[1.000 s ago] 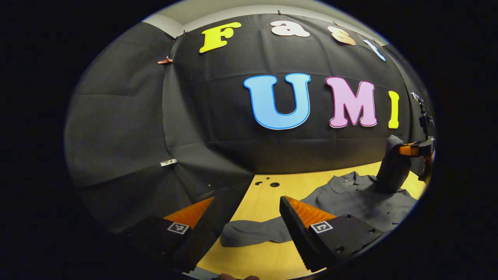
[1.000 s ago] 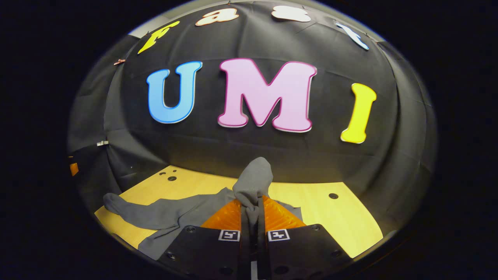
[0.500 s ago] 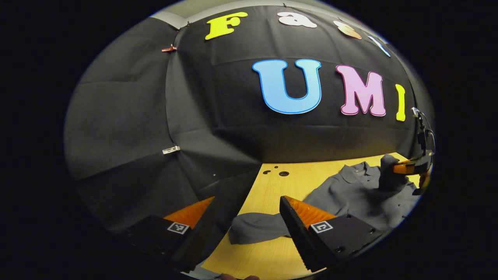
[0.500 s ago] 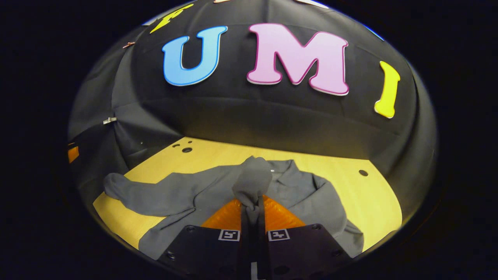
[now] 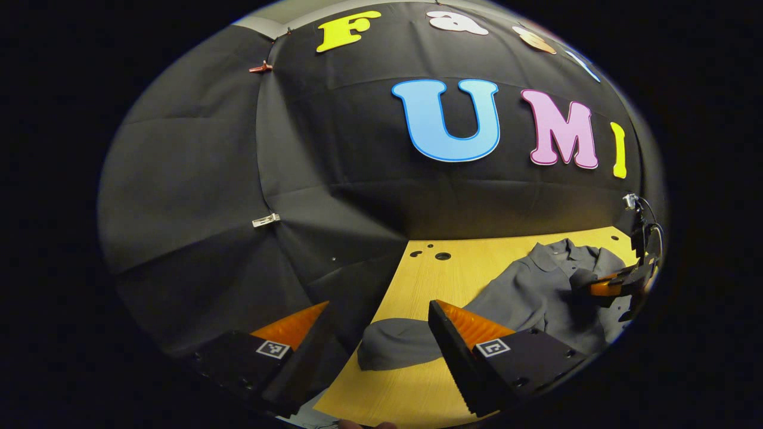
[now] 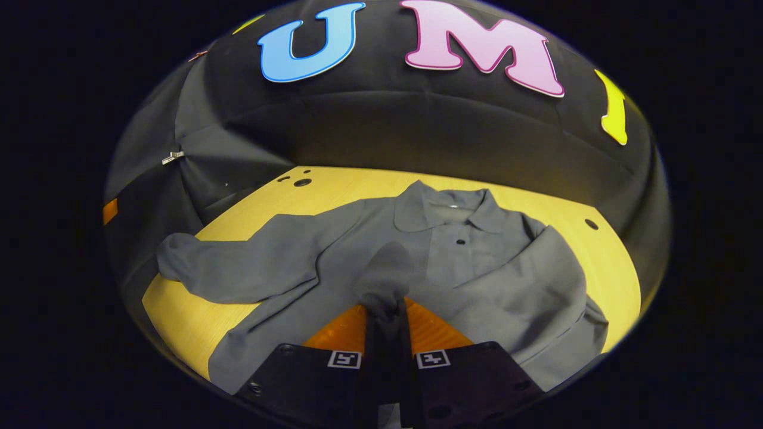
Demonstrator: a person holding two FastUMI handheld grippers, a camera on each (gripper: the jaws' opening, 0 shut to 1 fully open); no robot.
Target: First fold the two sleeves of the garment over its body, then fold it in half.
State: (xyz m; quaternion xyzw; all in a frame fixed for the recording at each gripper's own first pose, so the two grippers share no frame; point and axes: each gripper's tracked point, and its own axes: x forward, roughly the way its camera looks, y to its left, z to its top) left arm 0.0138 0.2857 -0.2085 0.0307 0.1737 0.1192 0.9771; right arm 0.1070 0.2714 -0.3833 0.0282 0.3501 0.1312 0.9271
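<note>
A grey collared shirt [image 6: 459,250] lies face up on the yellow wooden table [image 6: 351,182]. My right gripper [image 6: 385,307] is shut on the cuff of one sleeve [image 6: 381,280], holding it low over the shirt's front, with that sleeve [image 6: 524,286] doubled over the body. The other sleeve [image 6: 238,268] stretches out flat to the left. In the left gripper view, my left gripper [image 5: 379,305] stands open near the table's corner. That outstretched sleeve's end [image 5: 393,345] lies just beyond its fingers, untouched. The right gripper [image 5: 617,285] appears far right over the shirt [image 5: 536,292].
Black cloth walls close in the table at the back and left. Small round holes [image 6: 303,182] mark the table's far left corner and another hole [image 6: 591,224] sits at the right. The table's left edge [image 5: 381,298] runs beside my left gripper.
My right gripper has come down with the cuff, from held high to low over the shirt's front, laying the sleeve across the body. The left gripper stayed open and barely shifted.
</note>
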